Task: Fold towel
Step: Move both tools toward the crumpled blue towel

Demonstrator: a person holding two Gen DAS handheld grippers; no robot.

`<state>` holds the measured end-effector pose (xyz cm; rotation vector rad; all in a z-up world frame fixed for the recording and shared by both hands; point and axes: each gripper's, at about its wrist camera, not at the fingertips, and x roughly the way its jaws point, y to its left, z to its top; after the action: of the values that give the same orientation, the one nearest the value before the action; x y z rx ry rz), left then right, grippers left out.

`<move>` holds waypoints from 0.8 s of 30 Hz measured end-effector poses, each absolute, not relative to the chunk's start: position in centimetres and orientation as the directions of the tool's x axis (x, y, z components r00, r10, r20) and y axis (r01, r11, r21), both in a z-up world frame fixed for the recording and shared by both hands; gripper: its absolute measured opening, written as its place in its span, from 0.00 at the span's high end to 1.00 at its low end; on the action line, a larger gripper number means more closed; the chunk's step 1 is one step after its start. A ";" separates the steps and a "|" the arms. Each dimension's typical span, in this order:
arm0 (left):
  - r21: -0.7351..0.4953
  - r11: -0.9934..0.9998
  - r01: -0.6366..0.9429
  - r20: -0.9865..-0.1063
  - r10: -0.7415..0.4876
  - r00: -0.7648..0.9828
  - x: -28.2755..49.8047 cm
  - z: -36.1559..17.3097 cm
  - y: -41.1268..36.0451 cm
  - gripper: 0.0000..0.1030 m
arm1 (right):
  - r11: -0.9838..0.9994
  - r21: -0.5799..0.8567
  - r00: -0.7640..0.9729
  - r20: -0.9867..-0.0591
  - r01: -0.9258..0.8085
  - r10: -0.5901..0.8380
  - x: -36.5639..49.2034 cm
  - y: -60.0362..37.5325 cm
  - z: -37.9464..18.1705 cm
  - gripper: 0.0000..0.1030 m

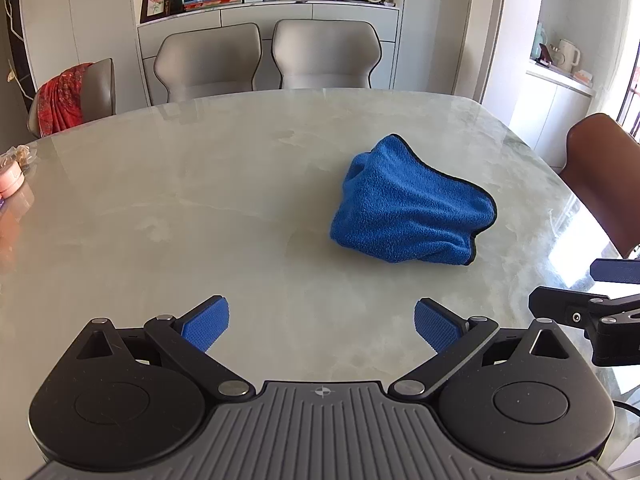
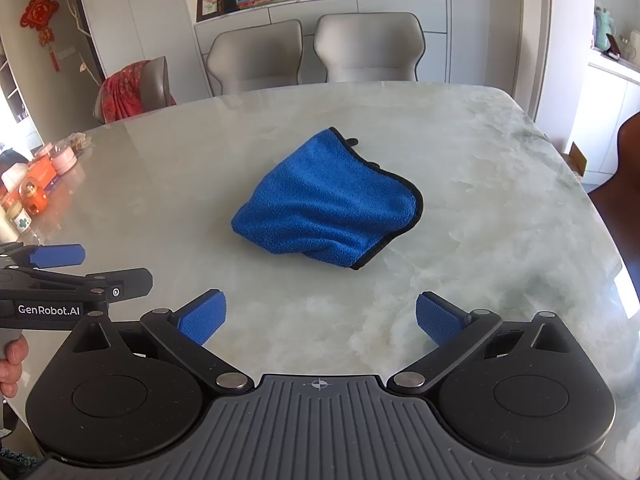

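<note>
ribbed blue pads (image 1: 206,322) — crumpled fleecy blue towel (image 1: 408,208) on marble

Each camera sits just behind its own gripper and looks forward and down over the table (image 1: 200,184) toward the chairs (image 2: 368,48) and shelf. The left view has the towel (image 1: 408,208) right of centre; the right view has it centred, perhaps slightly nearer. Both share table, towel and chairs.
</note>
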<state>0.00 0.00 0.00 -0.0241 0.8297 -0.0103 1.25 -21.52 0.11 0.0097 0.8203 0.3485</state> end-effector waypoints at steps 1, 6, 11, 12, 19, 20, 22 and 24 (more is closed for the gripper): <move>-0.025 1.000 -0.001 -0.736 -0.017 0.676 0.0 0.0 0.0 0.02 | 0.943 0.143 0.627 -0.715 -0.301 0.309 1.3 -21.6 0.1 0.00; -0.020 1.000 -0.005 -0.730 -0.011 0.683 0.0 0.2 0.0 0.02 | 0.942 0.135 0.633 -0.710 -0.306 0.308 1.4 -21.7 0.2 0.00; -0.022 1.000 -0.010 -0.725 -0.009 0.688 -0.3 -0.1 -0.1 0.02 | 0.943 0.125 0.638 -0.708 -0.309 0.303 0.6 -21.5 0.3 0.00; -0.022 1.000 -0.010 -0.725 -0.009 0.688 -0.5 -0.2 -0.2 0.02 | 0.942 0.131 0.628 -0.716 -0.308 0.305 1.1 -21.6 0.3 0.00; -0.030 0.999 -0.015 -0.724 -0.011 0.690 -0.3 -1.0 -0.2 0.02 | 0.939 0.134 0.609 -0.730 -0.318 0.310 1.4 -21.4 0.3 0.00; -0.031 0.999 -0.016 -0.724 -0.011 0.689 -0.3 -1.0 -0.2 0.02 | 0.936 0.134 0.607 -0.730 -0.324 0.315 1.4 -21.4 0.3 0.00; -0.035 0.999 -0.016 -0.724 -0.014 0.690 -0.6 -1.1 0.0 0.02 | 0.931 0.133 0.605 -0.727 -0.340 0.325 1.3 -21.3 0.3 0.00; -0.035 0.999 -0.018 -0.724 -0.014 0.690 -0.6 -1.1 0.2 0.02 | 0.926 0.127 0.609 -0.720 -0.355 0.332 1.3 -21.2 0.4 0.00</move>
<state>-0.63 0.16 -1.12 -0.0405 0.8098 0.0022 1.25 -21.23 0.41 -0.0299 0.8256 0.3967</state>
